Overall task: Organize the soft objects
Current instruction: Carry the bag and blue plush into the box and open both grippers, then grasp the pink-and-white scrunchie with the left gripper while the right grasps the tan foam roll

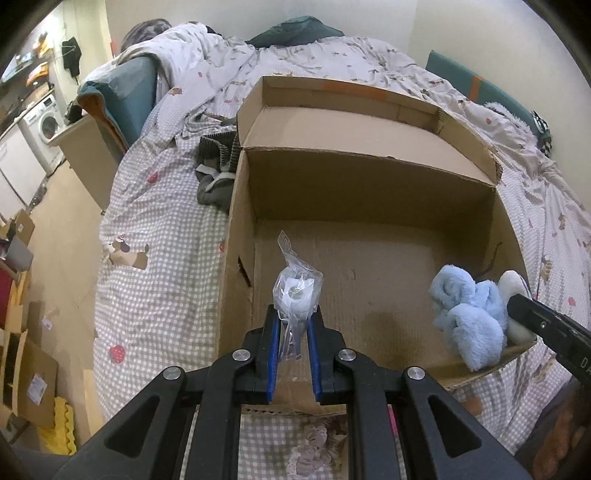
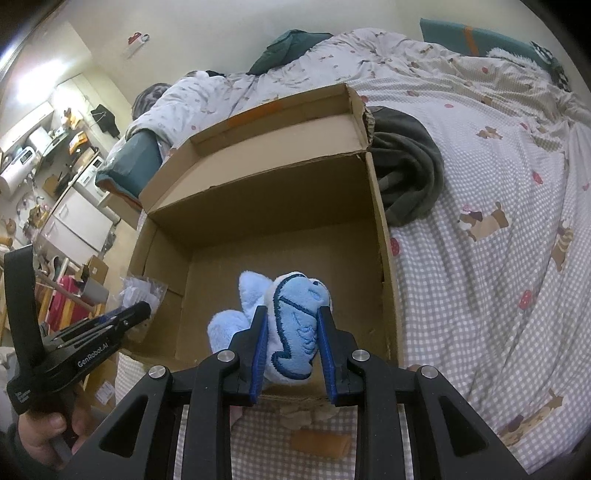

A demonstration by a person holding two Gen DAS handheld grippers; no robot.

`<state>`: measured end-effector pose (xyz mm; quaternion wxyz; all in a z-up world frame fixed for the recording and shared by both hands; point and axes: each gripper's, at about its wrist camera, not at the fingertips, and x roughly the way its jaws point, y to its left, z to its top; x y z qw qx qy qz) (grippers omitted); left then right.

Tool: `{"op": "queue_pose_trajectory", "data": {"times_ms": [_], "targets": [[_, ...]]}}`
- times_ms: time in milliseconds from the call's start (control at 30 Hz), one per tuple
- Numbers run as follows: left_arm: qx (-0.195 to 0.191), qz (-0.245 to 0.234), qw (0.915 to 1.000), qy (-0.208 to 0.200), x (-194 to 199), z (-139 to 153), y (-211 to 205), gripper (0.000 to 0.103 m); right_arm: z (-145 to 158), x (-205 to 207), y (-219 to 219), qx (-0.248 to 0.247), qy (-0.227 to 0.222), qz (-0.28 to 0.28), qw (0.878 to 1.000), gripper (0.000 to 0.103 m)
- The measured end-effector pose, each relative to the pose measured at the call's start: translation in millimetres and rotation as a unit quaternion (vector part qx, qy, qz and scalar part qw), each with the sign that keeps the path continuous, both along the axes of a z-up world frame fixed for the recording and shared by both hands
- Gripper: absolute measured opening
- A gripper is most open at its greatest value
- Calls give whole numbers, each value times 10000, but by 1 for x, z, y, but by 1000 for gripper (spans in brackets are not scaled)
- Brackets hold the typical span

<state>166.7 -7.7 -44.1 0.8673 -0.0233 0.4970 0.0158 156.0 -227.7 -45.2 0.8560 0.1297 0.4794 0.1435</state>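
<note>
A bed [image 1: 162,229] covered by a grey-and-white checked sheet with small dog and strawberry prints fills most of both views, and an open cardboard box [image 1: 369,184] sits on it, its lid flap folded back toward the far side. Beyond the box the bedding is bunched up, with a dark green pillow [image 1: 295,31] at the far edge near the pale wall. To the left of the box, past the edge of the bed, the floor holds flattened cardboard and clutter, and a washing machine [image 1: 46,123] stands farther off (the right wrist view shows shelves and white appliances in the same corner). A dark grey garment [image 2: 406,166] lies crumpled on the sheet against the right wall of the box, and a grey ribbed piece of clothing [image 1: 216,166] lies against its left wall. The left gripper [image 1: 293,325] is pinching a clear plastic packet [image 1: 297,291] with something white inside, held above the near left part of the box. The right gripper [image 2: 291,325] is clamped on a light blue plush toy [image 2: 291,325] over the near right corner of the box; the toy's fluffy body hides that corner of the floor. Whether either item touches the box bottom cannot be told.
</note>
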Motion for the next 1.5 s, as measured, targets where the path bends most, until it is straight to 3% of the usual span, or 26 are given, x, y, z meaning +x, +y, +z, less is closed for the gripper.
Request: {"op": "queue_pose_trajectory", "data": {"times_ms": [333, 400, 500, 533, 600, 633, 767, 1100, 1367, 1500], "targets": [[12, 18, 10000, 29, -1, -1, 0, 17, 0, 0, -1, 78, 29, -43, 10000, 32], [38, 30, 10000, 3, -2, -1, 0, 23, 2, -1, 0, 69, 2, -50, 10000, 35], [27, 50, 10000, -67, -3, 2, 0, 46, 1, -1, -1, 96, 1, -52, 9999, 36], [41, 64, 9999, -107, -4, 3, 0, 55, 1, -1, -1, 96, 3, -62, 9999, 39], [20, 42, 9998, -184, -5, 6, -1, 60, 2, 0, -3, 118, -19, -123, 9999, 69], [37, 34, 9998, -191, -5, 6, -2, 62, 4, -1, -4, 166, -77, -159, 9997, 69], [120, -33, 9998, -164, -5, 5, -7, 62, 5, 1, -5, 222, -82, -148, 9996, 76], [70, 9, 9999, -145, -5, 4, -3, 62, 1, 3, -5, 262, 70, -181, 9995, 76], [-181, 288, 9967, -737, -20, 47, 28, 63, 1, 2, -18, 435, 77, -407, 9982, 76], [-314, 627, 9949, -722, -22, 52, 52, 64, 0, 1, -22, 535, 142, -475, 9973, 76]]}}
